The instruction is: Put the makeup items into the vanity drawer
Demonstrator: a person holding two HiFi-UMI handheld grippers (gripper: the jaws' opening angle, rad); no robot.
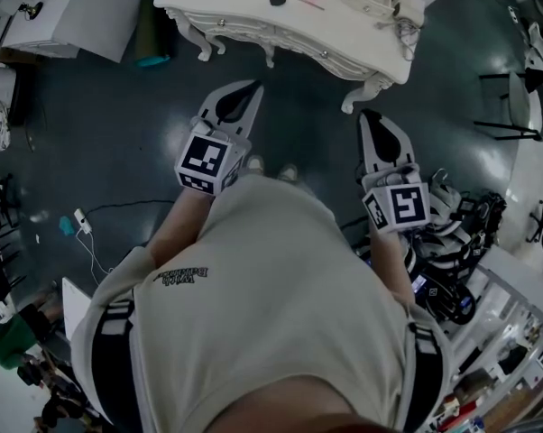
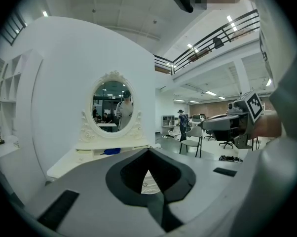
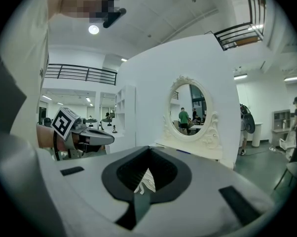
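I am facing the vanity (image 1: 253,21); left gripper (image 1: 250,88) and right gripper (image 1: 371,115) are both pressing together, carrying nothing. I am judging all steps as remaining; no drawer is looking open.

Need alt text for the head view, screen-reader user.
Seen from above, a person holds the left gripper and right gripper, both shut and empty, pointed at a white vanity table ahead on a dark floor.
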